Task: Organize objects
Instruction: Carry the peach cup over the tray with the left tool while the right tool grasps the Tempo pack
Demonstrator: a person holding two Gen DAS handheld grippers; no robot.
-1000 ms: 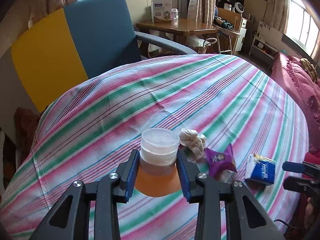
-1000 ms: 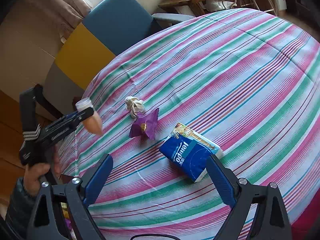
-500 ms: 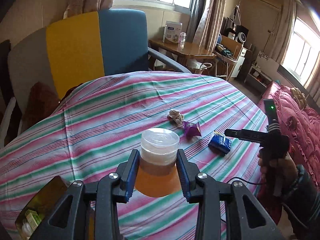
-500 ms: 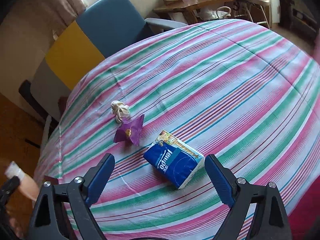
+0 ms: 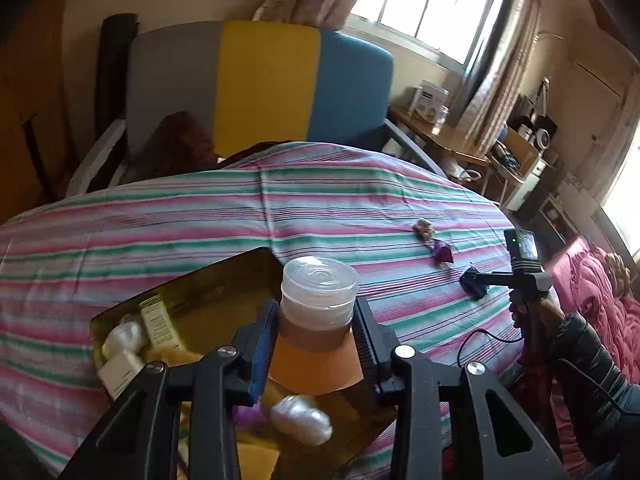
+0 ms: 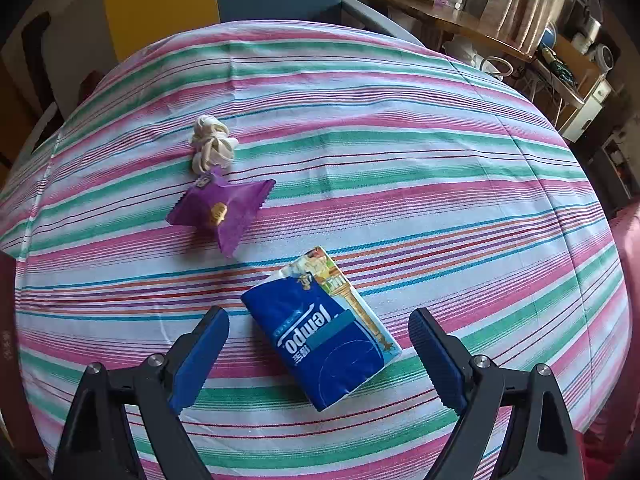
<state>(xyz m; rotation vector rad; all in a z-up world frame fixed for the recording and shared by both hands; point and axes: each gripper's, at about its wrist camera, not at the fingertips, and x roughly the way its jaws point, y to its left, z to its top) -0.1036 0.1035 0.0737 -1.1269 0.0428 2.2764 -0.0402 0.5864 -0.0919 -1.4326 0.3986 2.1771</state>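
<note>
- Left wrist view shows your left gripper (image 5: 316, 344) pinching the small bottle (image 5: 318, 320) of amber liquid just under its clear cap, hanging over the open tin box (image 5: 240, 268) at the table's near edge.
- Lower the bottle into a free gap; white packets (image 5: 120, 338) and a wrapped lump (image 5: 302, 424) already crowd the box, so pick the bare floor beside them.
- Keep the bottle upright and spread the fingers only once its base rests, or it likely tips.
- Right wrist view has your right gripper (image 6: 318, 354) spread wide, straddling the blue tissue pack (image 6: 324, 332) without touching it.
- Square up to its skewed sides before closing.
- Purple sachet (image 6: 220, 210) and cream hair tie (image 6: 210, 146) wait on the striped cloth (image 6: 440, 160).
</note>
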